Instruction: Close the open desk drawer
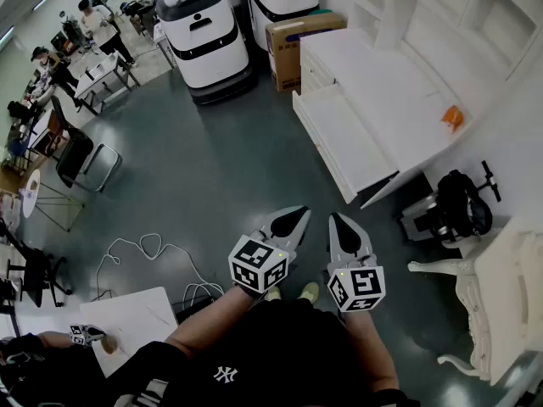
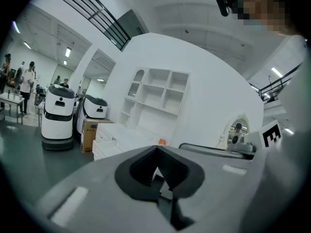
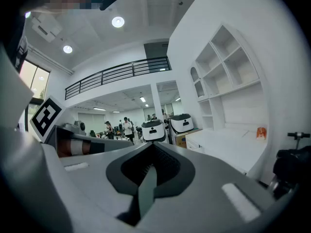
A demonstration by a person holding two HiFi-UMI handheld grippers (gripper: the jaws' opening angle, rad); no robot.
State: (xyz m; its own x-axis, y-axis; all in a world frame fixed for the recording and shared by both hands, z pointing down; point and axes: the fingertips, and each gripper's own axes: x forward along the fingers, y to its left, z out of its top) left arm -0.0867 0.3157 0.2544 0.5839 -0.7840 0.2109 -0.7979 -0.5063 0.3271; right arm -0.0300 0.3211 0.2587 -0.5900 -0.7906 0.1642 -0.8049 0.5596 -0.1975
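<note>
Left tongs (image 1: 299, 212) and right tongs (image 1: 334, 219) closed, empty, well apart from drawer (image 1: 344, 138).

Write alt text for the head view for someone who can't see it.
A person holds the left claw and right claw, both shut, over a dark floor, well short of a white desk whose drawer stands pulled open. Two white service robots stand beyond.

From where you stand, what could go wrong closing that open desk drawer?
The drawer sticks far out of the desk; a push at one corner might skew it. A hard shove could shake the orange item on top. The black scooter beside the desk could trip the person.
</note>
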